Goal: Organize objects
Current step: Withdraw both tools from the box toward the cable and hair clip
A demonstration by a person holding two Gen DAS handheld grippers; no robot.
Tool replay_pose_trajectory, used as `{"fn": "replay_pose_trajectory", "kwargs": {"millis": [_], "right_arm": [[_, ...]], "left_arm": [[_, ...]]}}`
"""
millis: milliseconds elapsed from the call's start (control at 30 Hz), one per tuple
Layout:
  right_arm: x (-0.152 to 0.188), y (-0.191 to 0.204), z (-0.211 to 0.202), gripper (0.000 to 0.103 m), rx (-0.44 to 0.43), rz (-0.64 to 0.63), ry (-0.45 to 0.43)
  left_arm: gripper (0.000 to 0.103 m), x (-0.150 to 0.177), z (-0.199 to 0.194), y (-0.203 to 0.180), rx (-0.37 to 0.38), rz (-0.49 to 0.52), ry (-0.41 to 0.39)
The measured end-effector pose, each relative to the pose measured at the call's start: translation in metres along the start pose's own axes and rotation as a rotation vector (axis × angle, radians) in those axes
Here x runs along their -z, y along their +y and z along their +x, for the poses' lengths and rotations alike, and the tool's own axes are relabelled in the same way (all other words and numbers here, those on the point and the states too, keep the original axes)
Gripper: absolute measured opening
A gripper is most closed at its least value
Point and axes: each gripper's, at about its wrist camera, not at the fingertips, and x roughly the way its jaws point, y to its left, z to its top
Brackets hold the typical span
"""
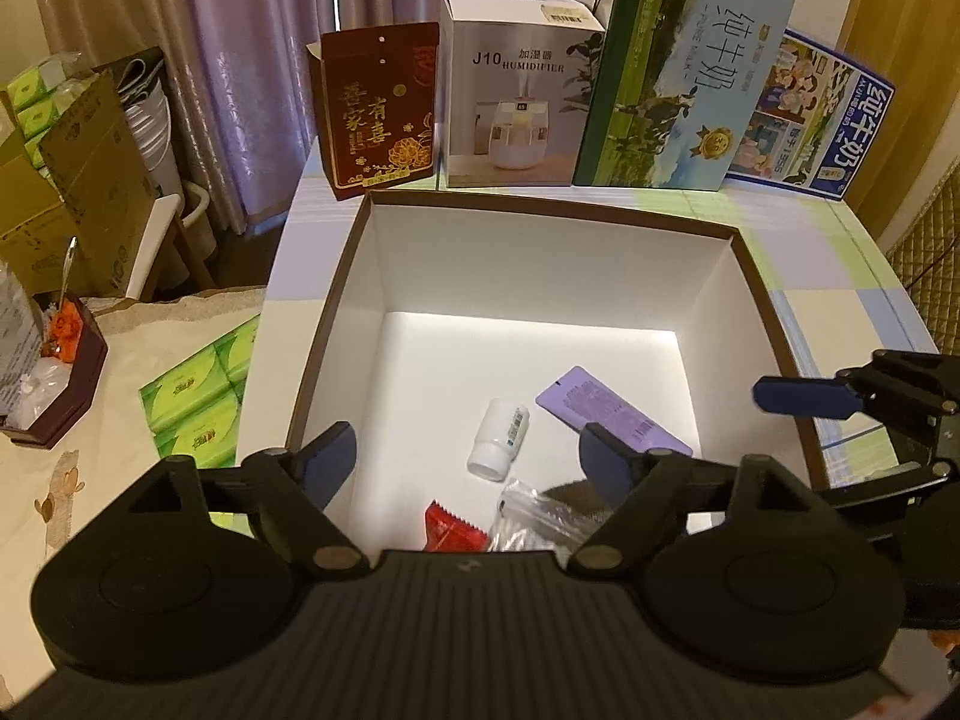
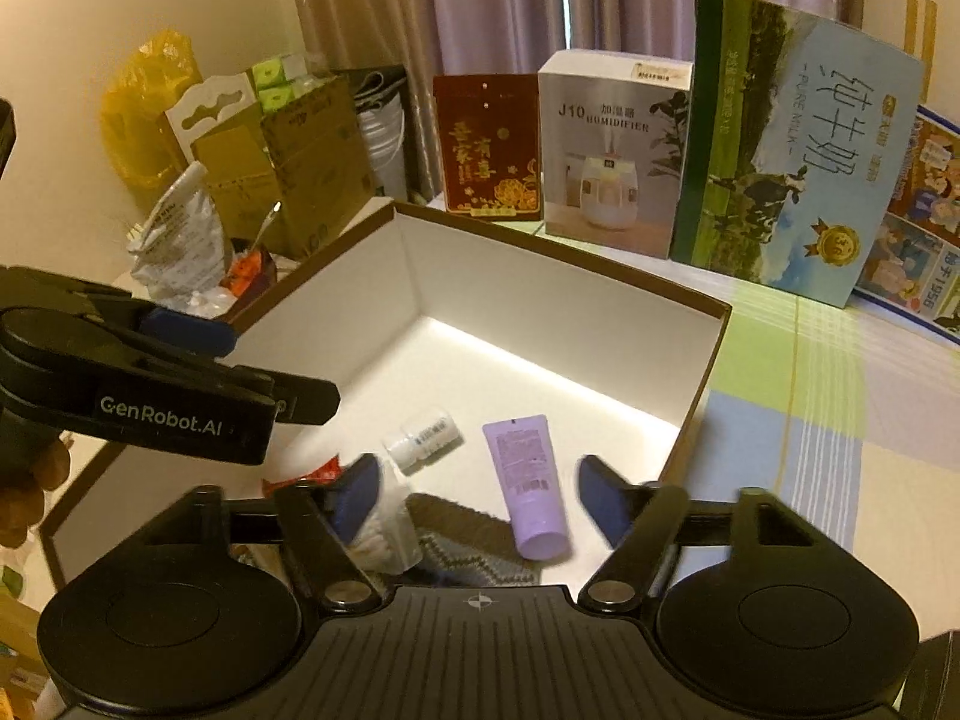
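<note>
A large box with a brown rim (image 1: 540, 216) and white inside stands open on the table. On its floor lie a white bottle (image 1: 498, 438), a purple tube (image 1: 606, 408), a red sachet (image 1: 450, 528), a clear plastic bag (image 1: 534, 516) and a grey knitted cloth (image 2: 474, 546). My left gripper (image 1: 468, 459) hovers over the box's near edge, open and empty. My right gripper (image 2: 483, 495) hangs open above the purple tube (image 2: 528, 480) and the bag of cotton swabs (image 2: 390, 534), gripping nothing. Its blue finger (image 1: 798, 396) shows at the right of the left wrist view.
Behind the box stand a red carton (image 1: 378, 114), a humidifier box (image 1: 516, 96) and two milk cartons (image 1: 678, 78). Green tissue packs (image 1: 198, 396) and a dark tray of clutter (image 1: 54, 360) lie to the left. Checked tablecloth (image 2: 810, 420) stretches to the right.
</note>
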Motion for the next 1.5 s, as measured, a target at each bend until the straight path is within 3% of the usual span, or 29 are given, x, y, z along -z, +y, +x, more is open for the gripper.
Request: {"fn": "replay_pose_trajectory", "kwargs": {"millis": [133,300,1500], "right_arm": [[0.004,0.006,-0.014,0.094,-0.006,0.0,-0.021],[0.01,0.011,-0.032,0.101,0.002,0.015,-0.044],[0.092,0.008,-0.136,0.101,0.026,0.125,-0.054]], "left_arm": [[0.088,0.007,-0.015,-0.001,-0.001,-0.023,-0.007],[0.091,0.017,-0.034,-0.004,-0.02,-0.049,-0.016],[0.094,0.094,-0.122,-0.057,0.004,-0.076,-0.059]]}}
